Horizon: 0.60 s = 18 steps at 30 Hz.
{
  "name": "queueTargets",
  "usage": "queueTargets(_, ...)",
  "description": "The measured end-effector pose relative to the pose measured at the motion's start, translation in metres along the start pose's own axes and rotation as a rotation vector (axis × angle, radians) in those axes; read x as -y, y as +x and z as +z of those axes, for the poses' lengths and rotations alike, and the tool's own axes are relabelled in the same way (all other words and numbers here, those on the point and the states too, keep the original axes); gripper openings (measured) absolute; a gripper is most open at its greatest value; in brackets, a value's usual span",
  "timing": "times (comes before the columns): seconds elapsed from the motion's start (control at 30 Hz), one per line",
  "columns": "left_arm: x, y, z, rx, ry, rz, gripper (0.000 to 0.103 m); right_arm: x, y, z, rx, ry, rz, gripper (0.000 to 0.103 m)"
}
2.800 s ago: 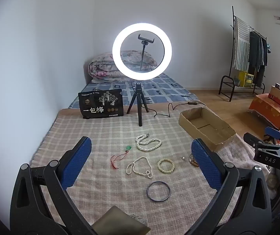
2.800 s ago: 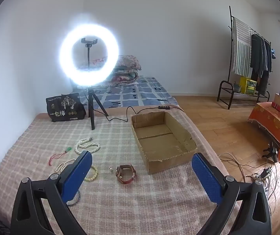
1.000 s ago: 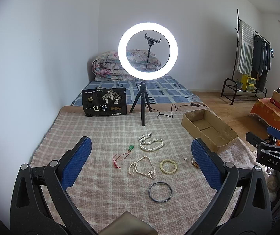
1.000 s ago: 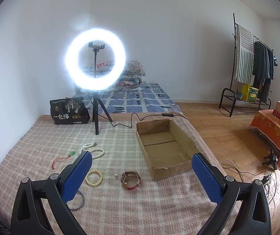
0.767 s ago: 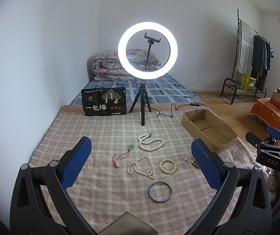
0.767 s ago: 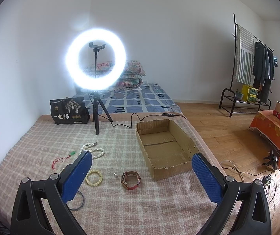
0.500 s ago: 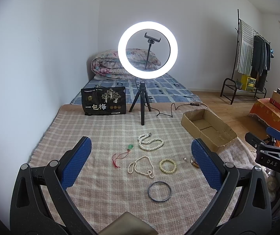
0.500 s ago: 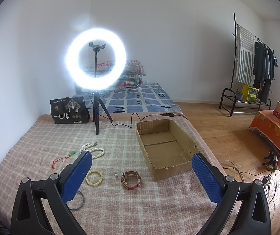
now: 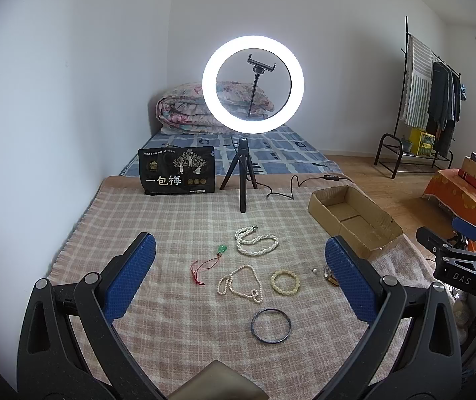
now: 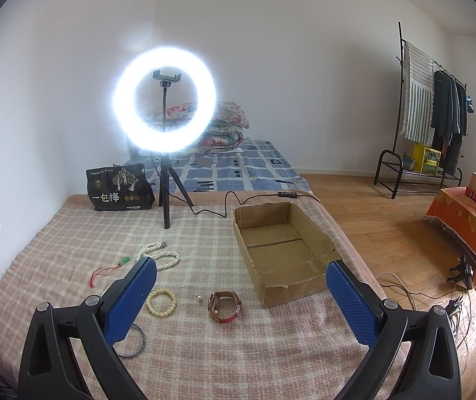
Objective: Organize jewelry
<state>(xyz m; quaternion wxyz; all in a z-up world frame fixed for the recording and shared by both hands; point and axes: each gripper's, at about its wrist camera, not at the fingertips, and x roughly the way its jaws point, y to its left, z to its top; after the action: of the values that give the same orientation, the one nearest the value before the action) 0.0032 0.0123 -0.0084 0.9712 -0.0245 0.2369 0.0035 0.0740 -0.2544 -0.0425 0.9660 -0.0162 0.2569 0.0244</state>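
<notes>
Jewelry lies spread on a checked blanket [image 9: 178, 233]: a coiled pearl necklace [image 9: 256, 245], a second pearl strand [image 9: 239, 283], a cream bead bracelet [image 9: 285, 280], a dark bangle [image 9: 271, 326], a green pendant on a red cord [image 9: 209, 263] and a tiny pearl earring [image 10: 199, 297]. A red-strapped watch [image 10: 224, 305] lies beside an empty cardboard box [image 10: 281, 246]. My left gripper [image 9: 238, 276] hovers open above the strands. My right gripper [image 10: 238, 296] hovers open over the watch. Neither holds anything.
A lit ring light on a tripod [image 9: 252, 83] stands at the blanket's far side, its cable [image 10: 224, 203] trailing past the box. A black printed bag [image 9: 178, 175] leans nearby. Bedding [image 9: 204, 106], a clothes rack [image 10: 434, 106] and an orange-covered stand [image 10: 467, 220] lie beyond. Wood floor is on the right.
Both views have lifted and pulled back slightly since 2.8 s ago, so the jewelry sits a little farther off. Over the last second nearly nothing has moved.
</notes>
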Motion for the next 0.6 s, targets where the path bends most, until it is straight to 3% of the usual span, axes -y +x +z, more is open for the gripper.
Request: queueTargets(0.6, -0.014, 0.015, 0.001, -0.029, -0.031, 0.056, 0.103, 0.001, 0.016, -0.010, -0.059, 0.004, 0.019, 0.103)
